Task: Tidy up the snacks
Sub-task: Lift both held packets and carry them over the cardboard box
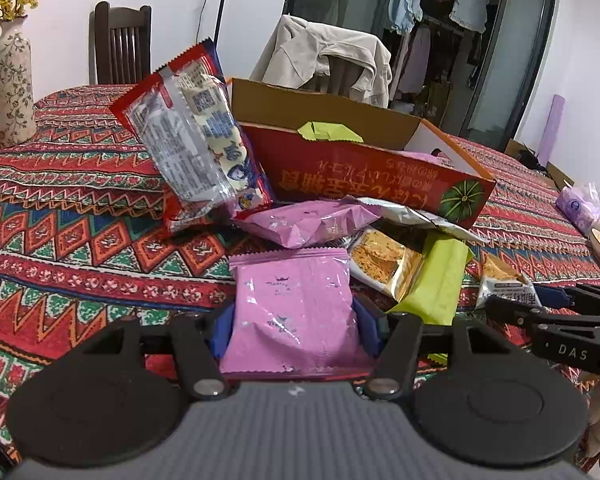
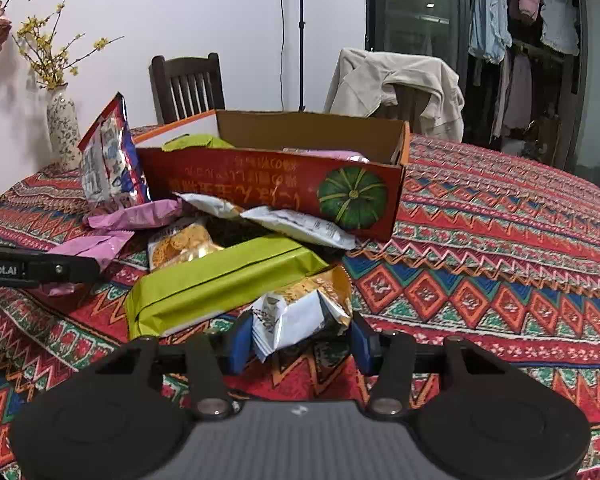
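Note:
My left gripper [image 1: 294, 330] is shut on a pink snack packet [image 1: 296, 300], its blue pads pressing both side edges. My right gripper [image 2: 300, 340] is shut on a crumpled white-and-gold packet [image 2: 300, 312] near the table's front. Beyond both stands an open red cardboard box [image 2: 268, 188] with a green pumpkin printed on it; a green and a pink packet lie inside. Loose in front of the box are a long green packet [image 2: 220, 280], a gold cracker packet [image 2: 180, 244], a white packet [image 2: 300, 224] and another pink packet [image 1: 308, 222]. A red-and-blue bag [image 1: 196, 152] leans on the box's left end.
A patterned red tablecloth [image 2: 500, 260] covers the table. A flowered vase [image 1: 12, 80] stands at the far left. Two chairs are behind the table, one draped with a beige jacket [image 2: 396, 80]. A purple tissue pack [image 1: 580, 204] sits at the right.

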A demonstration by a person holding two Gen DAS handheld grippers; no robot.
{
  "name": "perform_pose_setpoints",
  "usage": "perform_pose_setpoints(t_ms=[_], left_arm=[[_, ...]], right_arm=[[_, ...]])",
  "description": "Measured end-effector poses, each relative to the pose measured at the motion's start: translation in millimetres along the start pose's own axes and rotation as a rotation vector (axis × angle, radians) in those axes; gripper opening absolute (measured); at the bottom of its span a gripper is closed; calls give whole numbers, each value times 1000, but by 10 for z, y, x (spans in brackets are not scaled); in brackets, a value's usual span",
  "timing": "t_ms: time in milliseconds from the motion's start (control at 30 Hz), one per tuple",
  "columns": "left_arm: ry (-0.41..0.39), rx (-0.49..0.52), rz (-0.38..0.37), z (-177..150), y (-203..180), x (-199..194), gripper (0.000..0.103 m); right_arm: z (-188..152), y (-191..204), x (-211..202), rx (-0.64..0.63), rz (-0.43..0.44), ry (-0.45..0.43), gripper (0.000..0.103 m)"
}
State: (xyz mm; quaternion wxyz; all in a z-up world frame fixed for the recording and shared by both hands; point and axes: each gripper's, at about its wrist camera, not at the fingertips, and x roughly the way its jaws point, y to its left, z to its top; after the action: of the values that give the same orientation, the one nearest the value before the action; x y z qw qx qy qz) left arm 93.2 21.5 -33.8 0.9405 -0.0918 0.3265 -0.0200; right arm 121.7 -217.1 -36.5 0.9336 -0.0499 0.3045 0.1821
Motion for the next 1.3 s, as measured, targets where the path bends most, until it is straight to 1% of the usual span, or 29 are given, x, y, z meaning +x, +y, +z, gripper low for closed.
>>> perform_pose_setpoints(t_ms=[167, 467, 667, 967, 1233, 1300], left_arm=[[-23, -1, 1, 17, 25, -88, 61], [-103, 15, -4, 85, -18, -344, 61], [-138, 35, -10, 195, -98, -425, 61], [-199, 63, -16, 533, -263, -451, 61], [-219, 78, 0, 945, -404, -274, 61], [-211, 74, 11, 1058, -434, -190, 61]], right_arm=[[39, -8, -106, 1, -14, -33, 49], [105, 8, -257, 5, -21, -82, 49], [202, 34, -335, 5, -18, -121, 49], [486, 5, -309, 25, -16, -172, 49], [869, -69, -95, 55, -29, -197, 49], [963, -81, -32, 61, -30, -202, 49]])
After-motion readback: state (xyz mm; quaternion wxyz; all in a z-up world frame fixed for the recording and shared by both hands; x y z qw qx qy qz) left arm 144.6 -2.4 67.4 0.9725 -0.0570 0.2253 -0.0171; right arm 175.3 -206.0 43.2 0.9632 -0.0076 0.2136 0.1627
